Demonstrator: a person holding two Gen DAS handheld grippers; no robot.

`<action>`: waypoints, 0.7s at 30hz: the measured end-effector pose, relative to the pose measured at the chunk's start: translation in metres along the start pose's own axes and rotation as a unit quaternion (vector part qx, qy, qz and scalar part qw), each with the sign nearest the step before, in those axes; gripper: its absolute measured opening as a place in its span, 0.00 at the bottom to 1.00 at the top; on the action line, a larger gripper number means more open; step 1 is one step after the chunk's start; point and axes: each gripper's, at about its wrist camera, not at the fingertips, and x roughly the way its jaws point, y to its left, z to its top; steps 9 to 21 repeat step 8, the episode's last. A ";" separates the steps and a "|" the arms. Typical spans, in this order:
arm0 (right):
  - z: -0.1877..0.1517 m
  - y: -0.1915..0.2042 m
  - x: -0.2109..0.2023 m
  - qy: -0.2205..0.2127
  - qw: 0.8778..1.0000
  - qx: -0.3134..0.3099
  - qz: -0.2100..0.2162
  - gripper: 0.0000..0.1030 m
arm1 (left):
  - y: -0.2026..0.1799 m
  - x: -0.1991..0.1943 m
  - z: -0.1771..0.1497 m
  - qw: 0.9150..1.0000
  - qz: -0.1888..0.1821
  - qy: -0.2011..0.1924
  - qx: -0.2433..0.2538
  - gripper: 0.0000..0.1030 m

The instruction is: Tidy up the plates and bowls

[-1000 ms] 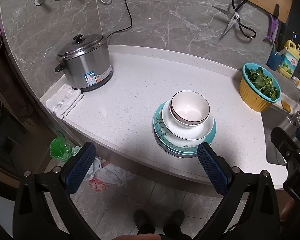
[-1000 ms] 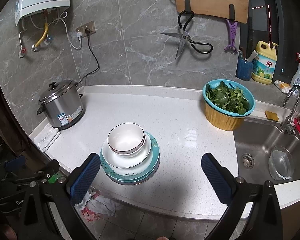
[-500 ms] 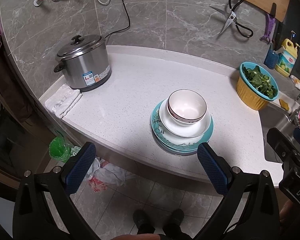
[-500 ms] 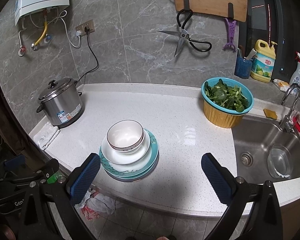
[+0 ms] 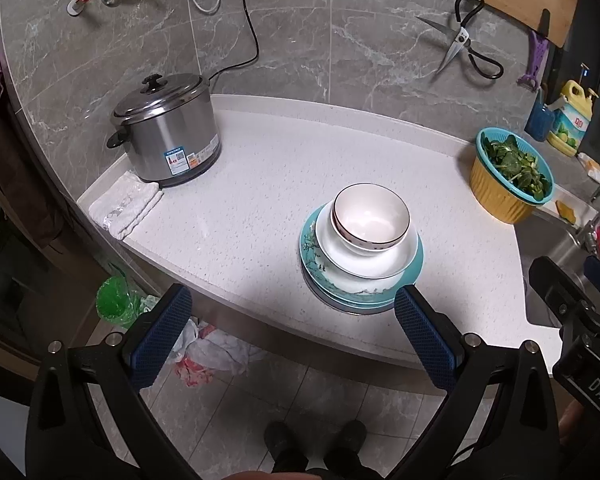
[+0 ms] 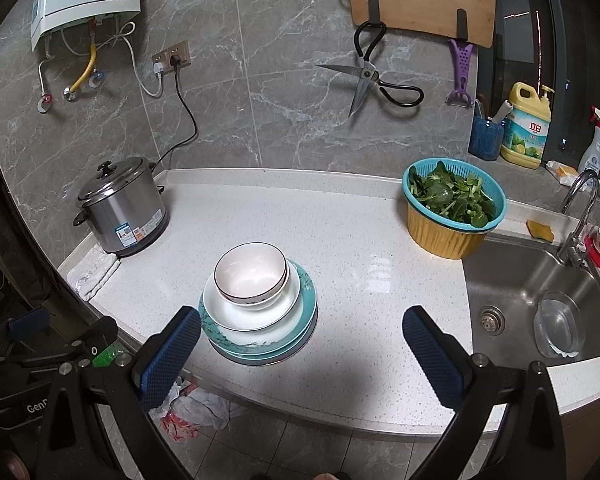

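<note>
A white bowl with a dark rim (image 5: 370, 218) (image 6: 252, 272) sits on a white plate (image 5: 364, 258) (image 6: 252, 308), which rests on stacked teal plates (image 5: 360, 294) (image 6: 264, 344) near the counter's front edge. My left gripper (image 5: 292, 334) is open and empty, held back from the counter edge above the floor, with the stack just beyond its right finger. My right gripper (image 6: 300, 354) is open and empty, above the front edge, with the stack beside its left finger. Each gripper shows at the side of the other's view.
A steel rice cooker (image 5: 166, 128) (image 6: 122, 206) and folded white cloth (image 5: 124, 204) stand at the left. A yellow-and-teal basket of greens (image 6: 454, 210) (image 5: 510, 180) is at the right, beside the sink (image 6: 540, 304) holding a glass bowl (image 6: 558, 324). Scissors hang on the wall (image 6: 374, 78).
Both grippers have drawn back slightly from the counter. The stack of plates and bowl has not moved.
</note>
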 end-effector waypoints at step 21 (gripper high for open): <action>0.003 -0.004 0.001 0.005 1.000 -0.002 0.002 1.00 | -0.001 0.000 0.006 1.000 -0.007 -0.013 -0.005 1.00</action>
